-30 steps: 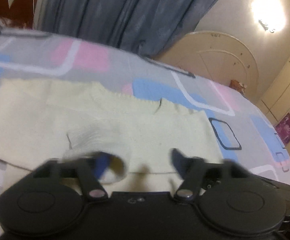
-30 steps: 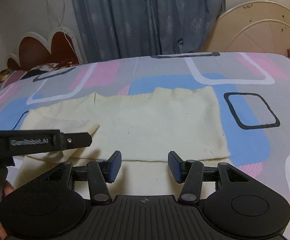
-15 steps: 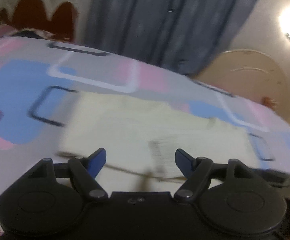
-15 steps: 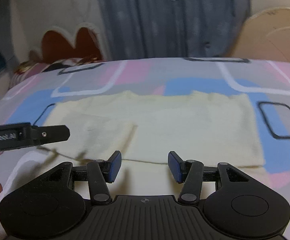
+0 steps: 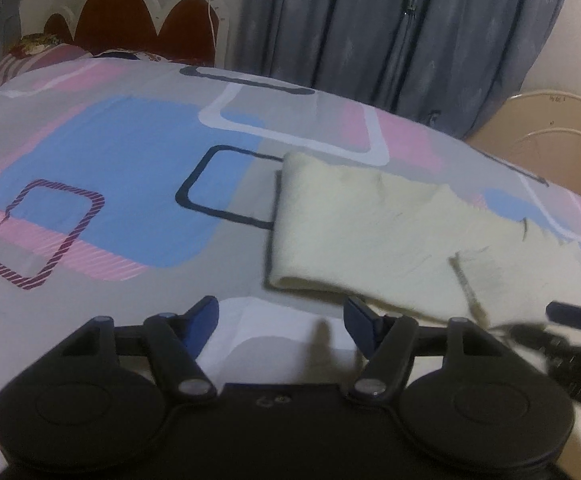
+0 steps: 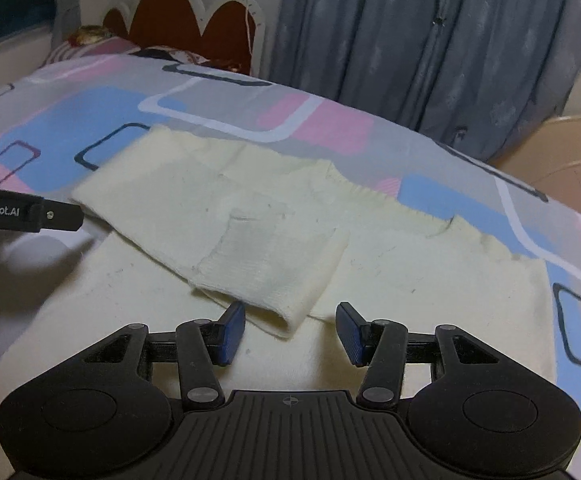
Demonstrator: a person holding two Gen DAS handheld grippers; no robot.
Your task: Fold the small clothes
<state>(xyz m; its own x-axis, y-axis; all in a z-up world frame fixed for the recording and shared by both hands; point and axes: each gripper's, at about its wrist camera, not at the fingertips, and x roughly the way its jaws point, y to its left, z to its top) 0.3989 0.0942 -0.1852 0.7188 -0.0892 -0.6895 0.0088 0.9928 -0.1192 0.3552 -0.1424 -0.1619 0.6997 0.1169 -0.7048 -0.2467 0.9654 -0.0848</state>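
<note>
Cream sweater lies flat on the bed, one sleeve folded across the body w/ cuff end nearest the right tongs. Right tongs partly open, jaws just been closing, nothing between the pads; cuff edge sits just ahead of them, not gripped. Left tongs also partly open, jaws just been closing too, empty, over bare bedsheet just beside the sweater's left folded edge. Other sleeve not clearly visible, can't tell if folded yet. Risks, my read: right tongs could pinch only the top cuff layer and drag the sleeve off its fold, bc the layers sit loose. Left tongs sit off the fabric, so a close there may grab bedsheet instead, or sheet + knit together, and rumple both. Knit is soft, floppy; uneven lift btw the two sides would likely skew the next fold. Left view is blurry, edge position approx.
</note>
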